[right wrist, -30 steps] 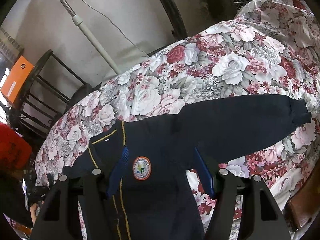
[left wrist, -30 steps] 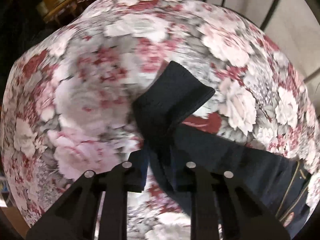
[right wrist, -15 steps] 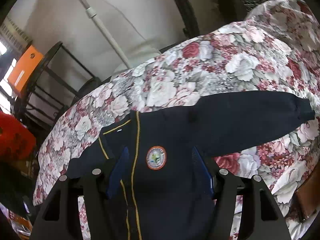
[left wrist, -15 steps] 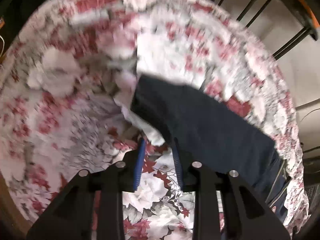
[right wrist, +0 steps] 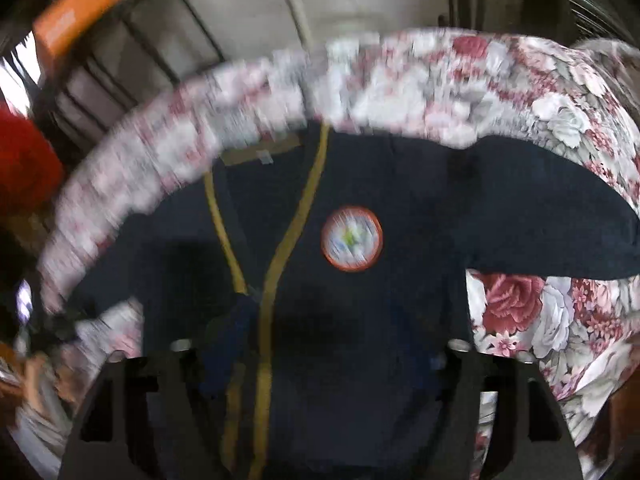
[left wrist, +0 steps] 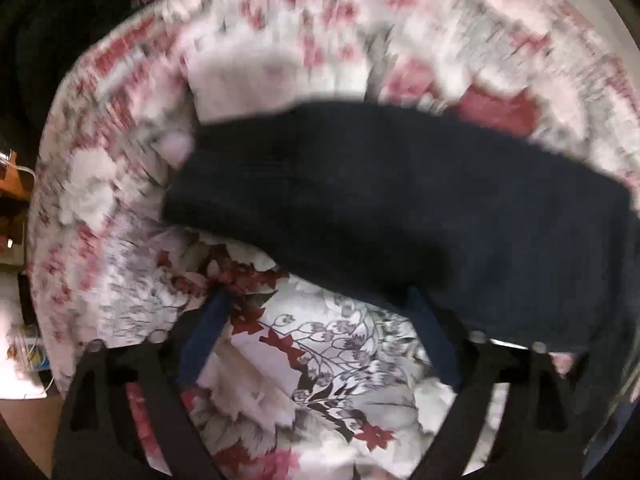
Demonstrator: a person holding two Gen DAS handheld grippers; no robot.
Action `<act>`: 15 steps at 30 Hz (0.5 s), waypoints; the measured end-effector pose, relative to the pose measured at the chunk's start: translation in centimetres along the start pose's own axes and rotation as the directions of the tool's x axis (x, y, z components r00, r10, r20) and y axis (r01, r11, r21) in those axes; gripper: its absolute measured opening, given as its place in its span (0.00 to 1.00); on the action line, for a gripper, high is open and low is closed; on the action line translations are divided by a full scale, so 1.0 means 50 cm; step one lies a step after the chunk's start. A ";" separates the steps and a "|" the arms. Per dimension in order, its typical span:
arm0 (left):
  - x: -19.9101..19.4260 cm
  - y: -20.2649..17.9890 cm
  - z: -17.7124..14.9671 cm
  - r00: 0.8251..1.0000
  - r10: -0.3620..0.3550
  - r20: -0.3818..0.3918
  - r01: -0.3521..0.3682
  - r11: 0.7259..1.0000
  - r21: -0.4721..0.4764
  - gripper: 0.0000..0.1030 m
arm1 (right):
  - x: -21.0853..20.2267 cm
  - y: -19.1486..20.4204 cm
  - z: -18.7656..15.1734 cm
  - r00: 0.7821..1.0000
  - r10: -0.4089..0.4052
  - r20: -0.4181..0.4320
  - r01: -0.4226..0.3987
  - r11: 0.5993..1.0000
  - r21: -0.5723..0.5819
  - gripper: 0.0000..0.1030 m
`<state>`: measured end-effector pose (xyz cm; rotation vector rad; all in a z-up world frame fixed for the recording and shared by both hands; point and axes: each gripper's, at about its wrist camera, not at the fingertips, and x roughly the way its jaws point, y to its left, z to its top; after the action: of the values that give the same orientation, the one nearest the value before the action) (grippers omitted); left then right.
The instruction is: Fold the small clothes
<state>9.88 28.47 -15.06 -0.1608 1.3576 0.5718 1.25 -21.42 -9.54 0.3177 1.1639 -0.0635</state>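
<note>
A navy cardigan [right wrist: 400, 200] with yellow trim and a round badge [right wrist: 352, 238] lies face up on a floral cloth [right wrist: 560, 120]. One sleeve [left wrist: 400, 200] lies stretched across the floral cloth [left wrist: 320, 360] in the left wrist view. My left gripper [left wrist: 318, 320] hangs just in front of that sleeve, its jaws opening wide, with only cloth between them; the right finger [left wrist: 434, 336] is at the sleeve's edge. My right gripper [right wrist: 340, 340] hovers low over the cardigan's chest, jaws opening, the fabric lying under them and not pinched. Both views are blurred.
Beyond the cloth's far edge stand a black rack with an orange box [right wrist: 76, 12], a red object [right wrist: 24, 168] at the left and a white pole [right wrist: 292, 8] by the wall. The floral cloth drops away at its rounded edges.
The left gripper let go of the sleeve cuff and opened wide; the sleeve now lies flat on the cloth. The right gripper sank closer to the cardigan's front, rolled and widened.
</note>
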 end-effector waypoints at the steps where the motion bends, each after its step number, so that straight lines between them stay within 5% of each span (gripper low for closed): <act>1: -0.003 0.001 0.001 1.000 0.004 -0.002 -0.005 1.000 -0.010 0.90 | 0.026 -0.006 -0.005 0.998 -0.018 -0.054 0.018 1.000 -0.005 0.82; 4: -0.068 0.005 -0.007 0.999 -0.012 0.037 0.013 0.999 -0.040 0.81 | 0.098 -0.038 -0.030 0.978 -0.020 -0.209 0.032 0.998 0.058 0.82; 7: -0.176 -0.033 -0.033 0.977 -0.159 0.141 0.157 0.987 0.023 0.82 | 0.066 -0.033 -0.026 0.988 -0.035 -0.149 0.040 0.999 0.031 0.82; 10: -0.246 -0.128 -0.083 0.938 -0.302 0.168 0.275 0.947 0.168 0.86 | 0.007 -0.030 -0.016 0.999 0.013 -0.035 -0.012 0.999 0.037 0.84; 12: -0.246 -0.219 -0.132 0.929 -0.345 0.138 0.293 0.908 0.298 0.87 | 0.008 -0.037 -0.018 0.998 0.050 -0.043 -0.047 0.997 0.059 0.84; 15: -0.215 -0.363 -0.229 0.951 -0.309 0.014 0.264 0.832 0.487 0.87 | 0.077 -0.057 -0.041 0.978 0.074 -0.193 -0.054 0.993 0.109 0.84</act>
<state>7.43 4.92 -11.31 0.0692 1.3141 -0.0242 0.34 -23.14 -14.38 0.4608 1.3478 -0.0364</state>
